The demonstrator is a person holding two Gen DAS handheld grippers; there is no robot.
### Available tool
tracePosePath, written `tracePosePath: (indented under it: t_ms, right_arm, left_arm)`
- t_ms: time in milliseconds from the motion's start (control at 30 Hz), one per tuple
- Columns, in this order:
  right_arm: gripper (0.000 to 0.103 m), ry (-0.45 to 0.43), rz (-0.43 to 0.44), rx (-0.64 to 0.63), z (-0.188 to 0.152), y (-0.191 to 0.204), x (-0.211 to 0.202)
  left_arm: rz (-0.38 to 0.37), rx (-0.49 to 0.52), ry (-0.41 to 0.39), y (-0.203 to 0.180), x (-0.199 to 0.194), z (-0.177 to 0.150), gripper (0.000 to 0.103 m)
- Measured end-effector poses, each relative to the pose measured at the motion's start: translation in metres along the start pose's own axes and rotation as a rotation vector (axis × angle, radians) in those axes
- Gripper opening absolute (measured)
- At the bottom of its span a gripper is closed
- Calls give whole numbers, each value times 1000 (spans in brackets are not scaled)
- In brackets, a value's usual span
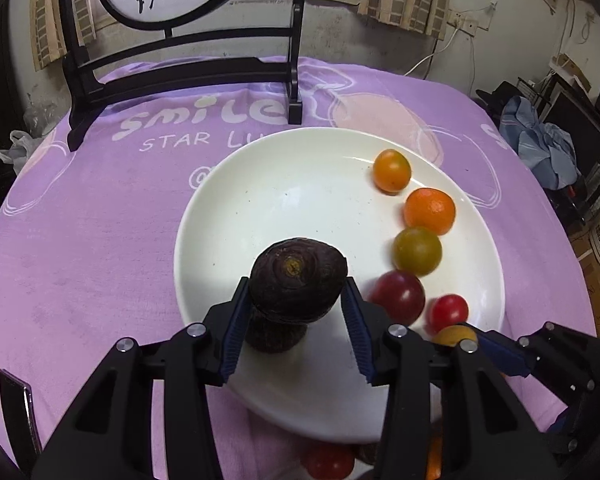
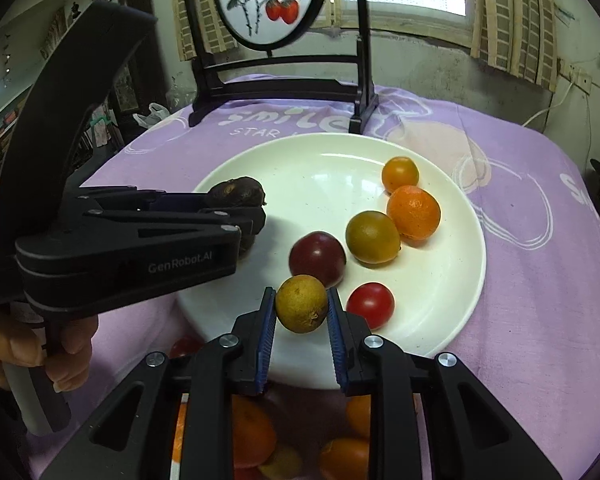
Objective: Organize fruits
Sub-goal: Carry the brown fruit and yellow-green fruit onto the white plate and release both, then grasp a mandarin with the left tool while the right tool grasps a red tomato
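Note:
A white plate [image 1: 300, 184] lies on the purple cloth. Along its right side sit an orange tomato [image 1: 392, 171], a mandarin [image 1: 430, 211], an olive-green tomato [image 1: 417, 251], a dark red fruit [image 1: 398, 296] and a red tomato [image 1: 447, 312]. My left gripper [image 1: 295, 292] is shut on a dark brown fruit [image 1: 298, 276], held just above the plate's near left part. In the right wrist view the left gripper [image 2: 260, 210] reaches in from the left. My right gripper [image 2: 301, 302] is shut on a yellow-brown round fruit [image 2: 301, 306] over the plate's near rim [image 2: 460, 320].
A black-framed ornamental screen [image 1: 180, 76] stands on the cloth [image 1: 100, 240] behind the plate. More fruits [image 2: 252, 432] lie below the right gripper, near the table's front. A hand [image 2: 20, 352] grips the left gripper's handle. A dark flat object [image 1: 16, 400] lies at the near left.

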State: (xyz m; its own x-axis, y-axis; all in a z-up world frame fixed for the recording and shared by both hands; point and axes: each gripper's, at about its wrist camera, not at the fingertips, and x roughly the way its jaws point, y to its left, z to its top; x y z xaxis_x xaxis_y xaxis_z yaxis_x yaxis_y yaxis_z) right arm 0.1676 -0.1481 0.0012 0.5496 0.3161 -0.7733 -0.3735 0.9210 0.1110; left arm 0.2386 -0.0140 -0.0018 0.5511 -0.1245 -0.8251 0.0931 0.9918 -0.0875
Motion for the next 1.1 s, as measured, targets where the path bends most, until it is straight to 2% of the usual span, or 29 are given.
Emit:
tracePosePath:
  t_ms: [33,267,367,500,600,733,800,867,967,1100]
  right_arm:
    - [30,-7,3,9,-1,-2,-1]
    - [33,-41,12,41,-14,-11,-23]
    - [41,-66,2,54,-28,-13,-41]
    - [41,-63,-19,51,-44,-13,-54]
    - [41,-52,-48,27,-59,-12,-61]
    - [41,-21,-64,31,-79,-14,-68]
    - [41,-1,-63,33,-88,-12,-70]
    - [41,24,-59,20,-96,-7,-70]
    - [41,54,-43,-22,-108,9,-69]
    - [41,85,-31,-75,-115,33,-59]
  left_arm:
    - [2,-9,-1,1,0,1,53]
    - [15,-11,-44,6,-26,-14,61]
    - [19,-6,-66,8,-44,-29,67]
    - [12,2,-77,10,-62,-56,69]
    - [17,15,-63,13,-69,-79,70]
    - [-9,-26,-35,24,-73,-103,70]
    - [-16,-30,-35,27,-74,-111,74]
    - [-8,-34,-37,30,-74,-117,79]
    - [0,-53,-34,37,-69,-123,79]
    - [-26,-70,-36,44,-68,-125,79]
